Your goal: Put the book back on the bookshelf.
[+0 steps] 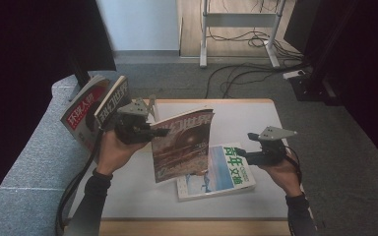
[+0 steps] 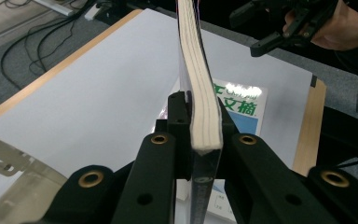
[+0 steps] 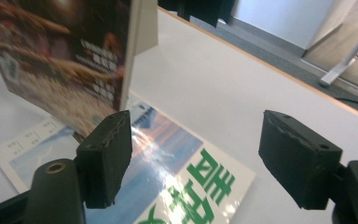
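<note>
Gripping a brown magazine (image 1: 182,145) by its edge, centre of the high view: left gripper (image 1: 160,132) clamping it upright above the table (image 1: 256,118), left hand (image 1: 113,150) coming in from lower left. In the left gripper view, black pads pressing both faces of the page block (image 2: 200,93), magazine rising on edge through centre frame, slightly bowed.

Lying flat beneath it, lower centre of the high view: blue magazine (image 1: 221,172) with green lettering, partly under the brown one's lower edge; touching or not, cannot tell.

Hovering at right centre of the high view: right gripper (image 1: 239,153), jaws standing wide apart with nothing between them, tips over the blue magazine's right edge. In the right gripper view, blue magazine (image 3: 168,172) sitting below the gap, brown magazine (image 3: 65,56) hanging at upper left, just beside one pad.

Leaning farther back, upper left of the high view: two more magazines (image 1: 96,105) standing in a rack at the table's far-left corner. Cables (image 1: 236,73) trailing over grey floor beyond.
</note>
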`<state>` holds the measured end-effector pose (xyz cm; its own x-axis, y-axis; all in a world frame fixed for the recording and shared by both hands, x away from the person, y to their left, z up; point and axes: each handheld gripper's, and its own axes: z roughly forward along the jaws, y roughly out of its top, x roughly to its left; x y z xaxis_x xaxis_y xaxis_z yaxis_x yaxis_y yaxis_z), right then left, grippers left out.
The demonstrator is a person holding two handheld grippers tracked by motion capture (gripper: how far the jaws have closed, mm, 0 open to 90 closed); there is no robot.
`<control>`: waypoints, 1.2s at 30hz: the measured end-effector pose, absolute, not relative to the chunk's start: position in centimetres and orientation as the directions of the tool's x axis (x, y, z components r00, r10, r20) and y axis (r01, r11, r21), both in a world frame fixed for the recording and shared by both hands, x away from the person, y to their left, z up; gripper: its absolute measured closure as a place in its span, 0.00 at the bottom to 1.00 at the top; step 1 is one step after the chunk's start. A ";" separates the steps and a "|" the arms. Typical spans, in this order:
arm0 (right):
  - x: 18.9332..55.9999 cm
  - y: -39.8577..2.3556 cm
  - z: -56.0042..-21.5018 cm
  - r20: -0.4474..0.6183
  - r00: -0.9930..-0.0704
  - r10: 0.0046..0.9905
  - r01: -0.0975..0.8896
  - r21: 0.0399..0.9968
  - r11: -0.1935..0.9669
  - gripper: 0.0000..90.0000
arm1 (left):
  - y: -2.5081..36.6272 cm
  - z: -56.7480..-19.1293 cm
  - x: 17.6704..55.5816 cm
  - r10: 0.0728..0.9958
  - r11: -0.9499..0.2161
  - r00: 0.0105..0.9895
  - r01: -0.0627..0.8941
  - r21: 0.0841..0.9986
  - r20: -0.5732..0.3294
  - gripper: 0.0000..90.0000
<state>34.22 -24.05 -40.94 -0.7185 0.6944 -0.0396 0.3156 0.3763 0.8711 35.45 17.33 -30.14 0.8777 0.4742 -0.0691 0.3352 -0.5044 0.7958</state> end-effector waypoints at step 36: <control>31.5 -29.7 -50.9 -0.009 -0.492 0.871 0.510 0.808 0.296 0.02 | 22.9 -28.8 33.7 0.609 -0.444 0.792 0.387 0.808 -0.045 0.94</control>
<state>31.52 -29.71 -50.92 -0.4920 0.8706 -0.0085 0.5098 0.2960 0.8078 33.68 22.87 -28.80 0.7919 0.6090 -0.0448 0.3870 -0.4437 0.8083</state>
